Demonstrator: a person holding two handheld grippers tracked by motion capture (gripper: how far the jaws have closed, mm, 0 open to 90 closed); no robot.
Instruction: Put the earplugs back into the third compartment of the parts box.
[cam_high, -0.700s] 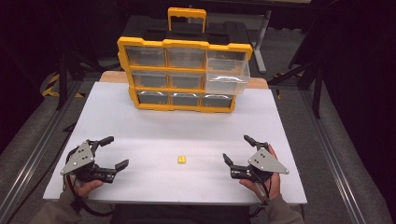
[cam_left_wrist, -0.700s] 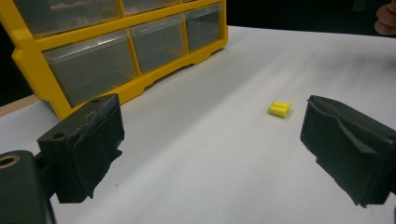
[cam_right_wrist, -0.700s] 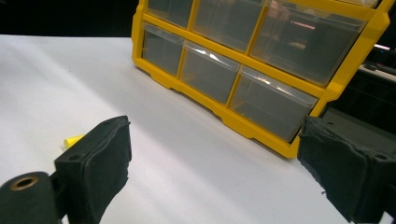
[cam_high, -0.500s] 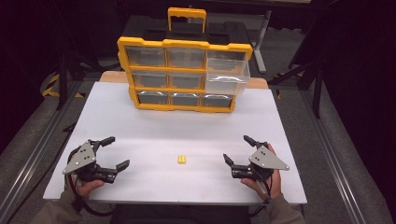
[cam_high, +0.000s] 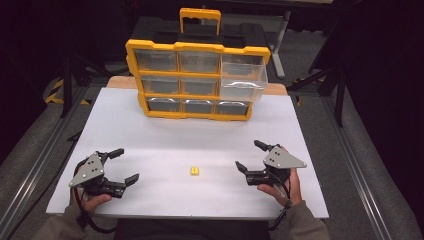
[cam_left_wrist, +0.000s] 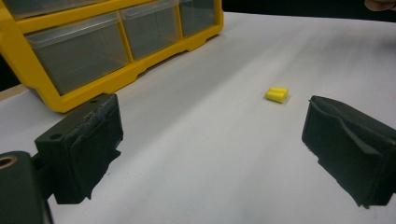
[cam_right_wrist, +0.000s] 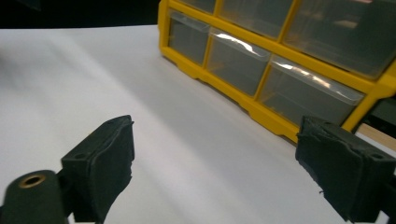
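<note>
A small yellow piece (cam_high: 194, 171) lies on the white table (cam_high: 165, 135) near the front, between my two grippers; it also lies ahead of the left gripper's jaws (cam_left_wrist: 277, 94). My left gripper (cam_high: 124, 166) rests at the front left, open and empty. At the front right my right gripper (cam_high: 249, 156) is held open with nothing between its jaws. A yellow drawer cabinet (cam_high: 196, 80) stands at the back. Its middle right clear drawer (cam_high: 243, 82) is pulled out. In the right gripper view the cabinet's bottom row of drawers (cam_right_wrist: 243, 60) is ahead.
A wooden strip (cam_high: 123, 82) shows behind the white table by the cabinet. Dark floor and metal rails (cam_high: 30, 170) flank the table on both sides. A black case (cam_high: 205, 32) sits behind the cabinet.
Both grippers have shifted slightly toward the near edge of the table. The yellow piece and the cabinet have not moved.
</note>
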